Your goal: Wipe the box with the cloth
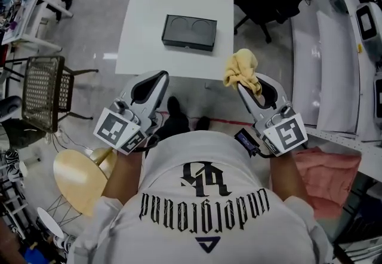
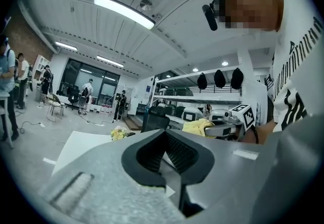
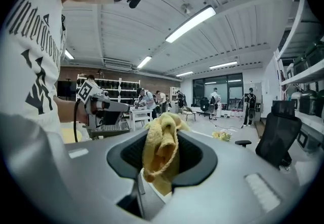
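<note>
Approach step, wiping not begun. My right gripper [image 1: 249,91] clamps yellow cloth [image 1: 241,68]; my left gripper [image 1: 156,82] closed, empty. Black box [image 1: 189,32] lies ahead of both on white table [image 1: 149,18], well apart. Next, likely: reach forward, lower cloth onto lid.

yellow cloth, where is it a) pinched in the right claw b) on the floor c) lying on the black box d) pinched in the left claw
a: the yellow cloth is clamped in the right claw; the left claw is shut and empty, and the black box lies bare on the table.
</note>
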Motion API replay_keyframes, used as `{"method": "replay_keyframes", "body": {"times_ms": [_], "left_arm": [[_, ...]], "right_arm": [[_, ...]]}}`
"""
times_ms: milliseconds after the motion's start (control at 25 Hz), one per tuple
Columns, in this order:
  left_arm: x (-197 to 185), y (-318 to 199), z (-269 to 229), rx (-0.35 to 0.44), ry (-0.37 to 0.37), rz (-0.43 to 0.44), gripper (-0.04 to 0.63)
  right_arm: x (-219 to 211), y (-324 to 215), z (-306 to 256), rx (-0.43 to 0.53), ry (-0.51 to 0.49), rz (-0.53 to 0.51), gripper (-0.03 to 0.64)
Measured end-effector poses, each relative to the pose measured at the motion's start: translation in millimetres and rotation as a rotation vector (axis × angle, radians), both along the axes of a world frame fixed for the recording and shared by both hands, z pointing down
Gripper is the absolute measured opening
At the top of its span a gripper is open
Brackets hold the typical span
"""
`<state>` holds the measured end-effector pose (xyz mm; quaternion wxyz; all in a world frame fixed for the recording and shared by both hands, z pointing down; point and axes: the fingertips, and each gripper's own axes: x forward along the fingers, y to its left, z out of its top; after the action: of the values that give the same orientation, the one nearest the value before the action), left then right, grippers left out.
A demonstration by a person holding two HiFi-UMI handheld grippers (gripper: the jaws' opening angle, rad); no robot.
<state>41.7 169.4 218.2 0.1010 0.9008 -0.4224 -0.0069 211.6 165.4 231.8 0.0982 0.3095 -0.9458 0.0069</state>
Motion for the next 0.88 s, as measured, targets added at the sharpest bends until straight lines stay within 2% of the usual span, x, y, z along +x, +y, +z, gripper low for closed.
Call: {"method": "replay_keyframes", "body": {"times_ms": [200,400,600,880], "left_arm": [[-1.6,38.1,-6.2,0.016,-0.028,0.020,0.008],[-13.6,73.9,-5.5,0.017,-0.037,0.058,0.008],[-42.5,121.1,-9.5,0.024,-0.034,0.075,0.008],[-90.8,196.5,-12.1,0.045,-0.053,0.106,0.008]], "right_arm": [[-3.4,39.2,2.2,0.004,0.014,0.005,0.123],[-11.6,79.7,-1.8,0.021,0.016,0.054,0.123],[-33.5,132.2,-5.2,0.029,0.012,0.095,0.121],[-89.7,213.0,-3.1,0.032,0.013,0.112,0.121]]}}
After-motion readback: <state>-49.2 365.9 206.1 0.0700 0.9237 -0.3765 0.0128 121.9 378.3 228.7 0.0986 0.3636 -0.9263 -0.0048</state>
